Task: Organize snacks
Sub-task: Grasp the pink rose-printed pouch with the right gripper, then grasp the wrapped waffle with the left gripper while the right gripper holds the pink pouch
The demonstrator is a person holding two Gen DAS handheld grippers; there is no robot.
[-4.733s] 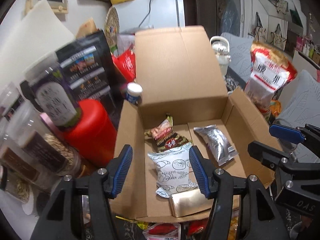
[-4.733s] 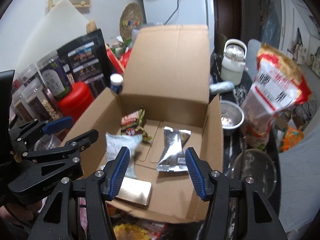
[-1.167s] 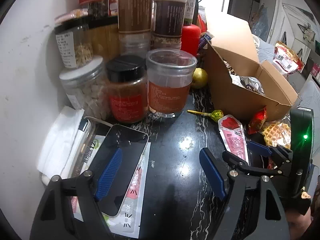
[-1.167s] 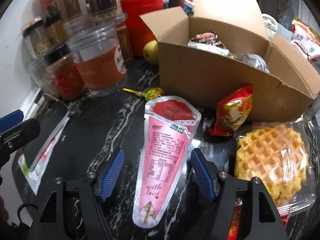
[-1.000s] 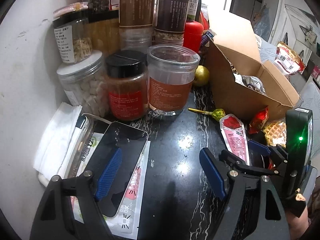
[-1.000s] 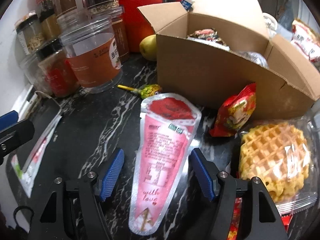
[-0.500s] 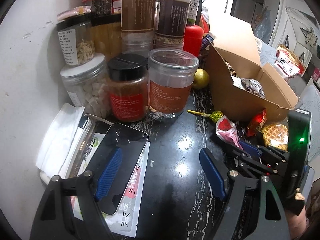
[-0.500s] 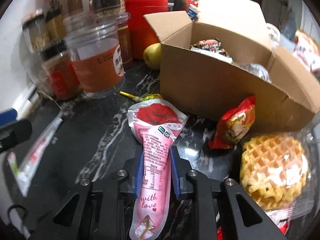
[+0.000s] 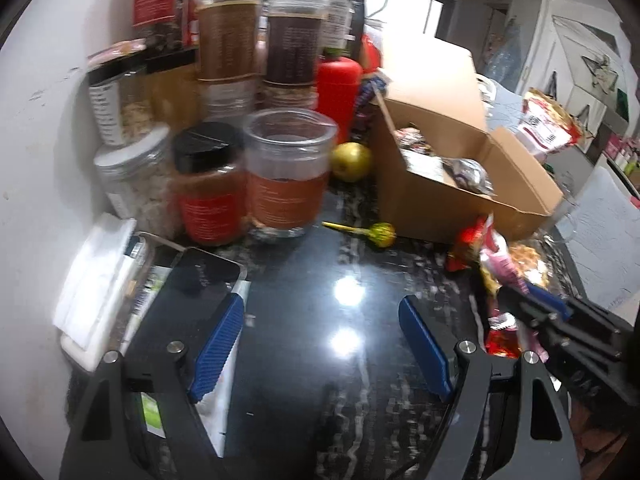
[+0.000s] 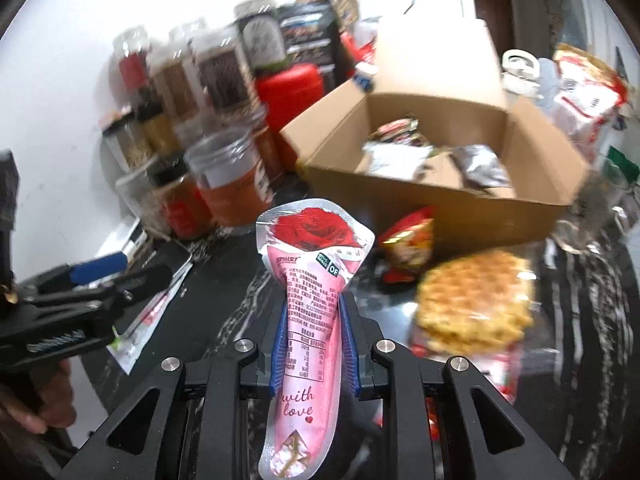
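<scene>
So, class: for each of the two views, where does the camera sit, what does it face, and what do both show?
Left wrist: behind the open left tongs, facing jars and dark counter; right tongs at its right edge.
Right wrist: behind the right tongs, shut on the pink rose packet, facing the cardboard box; a hand shows lower left.
Shared: box, jars, waffle.

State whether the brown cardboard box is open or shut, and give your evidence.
Open. The brown cardboard box has its flaps standing up and outward, and the snack packets lying inside it are visible from above.
</scene>
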